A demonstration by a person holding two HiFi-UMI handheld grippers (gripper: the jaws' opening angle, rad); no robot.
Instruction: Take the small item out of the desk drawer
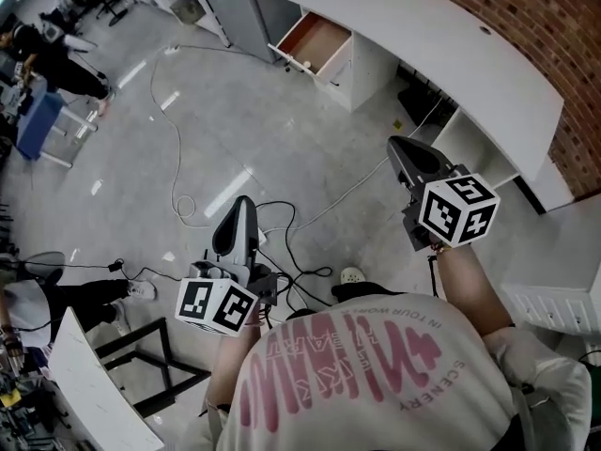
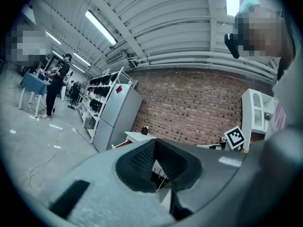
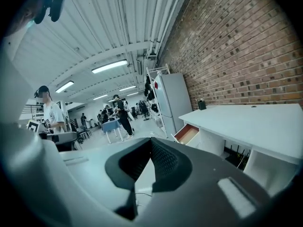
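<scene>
Head view showed the right gripper, jaws shut and empty, well apart from the open desk drawer, which lay ahead and to its left. The left gripper, likewise closed on nothing, seemed farther off. No small item could be made out in the drawer.

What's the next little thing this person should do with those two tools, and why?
Probably step toward the open drawer at the far end of the white desk. Both the left gripper and right gripper are shut, empty, and well short of it.
</scene>
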